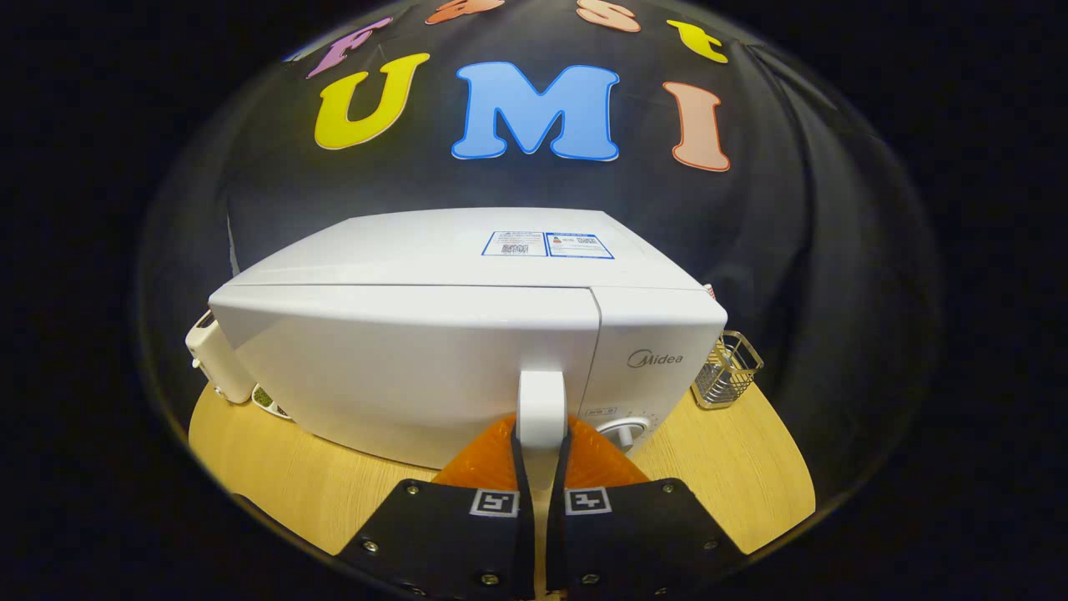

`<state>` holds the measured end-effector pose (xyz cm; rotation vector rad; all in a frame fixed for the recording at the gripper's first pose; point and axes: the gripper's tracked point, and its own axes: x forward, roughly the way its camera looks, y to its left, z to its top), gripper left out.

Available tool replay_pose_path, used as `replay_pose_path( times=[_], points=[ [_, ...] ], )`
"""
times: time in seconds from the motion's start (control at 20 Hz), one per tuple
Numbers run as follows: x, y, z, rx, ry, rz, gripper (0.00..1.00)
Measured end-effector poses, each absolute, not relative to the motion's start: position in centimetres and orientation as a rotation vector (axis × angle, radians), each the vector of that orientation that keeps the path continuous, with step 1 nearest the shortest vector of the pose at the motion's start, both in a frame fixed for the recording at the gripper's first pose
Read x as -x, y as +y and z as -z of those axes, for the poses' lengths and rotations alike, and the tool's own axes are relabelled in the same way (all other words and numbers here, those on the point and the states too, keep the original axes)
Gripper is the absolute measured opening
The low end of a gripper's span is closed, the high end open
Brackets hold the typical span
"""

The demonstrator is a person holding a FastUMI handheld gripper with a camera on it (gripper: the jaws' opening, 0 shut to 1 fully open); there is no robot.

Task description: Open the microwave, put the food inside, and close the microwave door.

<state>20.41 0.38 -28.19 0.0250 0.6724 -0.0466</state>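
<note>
So right up close, the gripper (541,455) has its two fingers (488,455) nearly together, pinched around the handle (541,409) of the microwave (417,367). The handle is a white upright bar standing between the fingers, one finger on each side of it, and both look pressed against it. Only a thin slit is left between them lower down, below where the handle ends.

The handle sits on the door (400,376), at its right end, just beside the seam where the control panel (659,367) starts. The door looks closed, flush with the panel. Its front is plain white, so I can't tell what's inside. A round knob (624,434) peeks out low on the panel, just to the right of the fingers and partly hidden by them.

The microwave sits on a light wood table (734,467), which shows on both sides of the fingers. On the left of the microwave, tucked against its side, there's a cream-coloured gadget (215,359) and next to it the edge of a dish (269,401) with something green on it. That could be the food, but too little of it shows to be sure. On the right side, just past the panel's corner, is a small wire basket (727,369) near the table's edge.

Further back, the top of the microwave has a blue-bordered sticker (546,244) on it. Behind it all hangs the black cloth wall (801,250).
</note>
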Motion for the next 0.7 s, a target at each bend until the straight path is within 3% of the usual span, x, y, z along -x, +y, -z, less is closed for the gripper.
replay_pose_path(
  times=[0.7],
  points=[
    [-9.9, 4.5, 26.7, -0.028, 0.744, 0.019, 0.06]
  ],
)
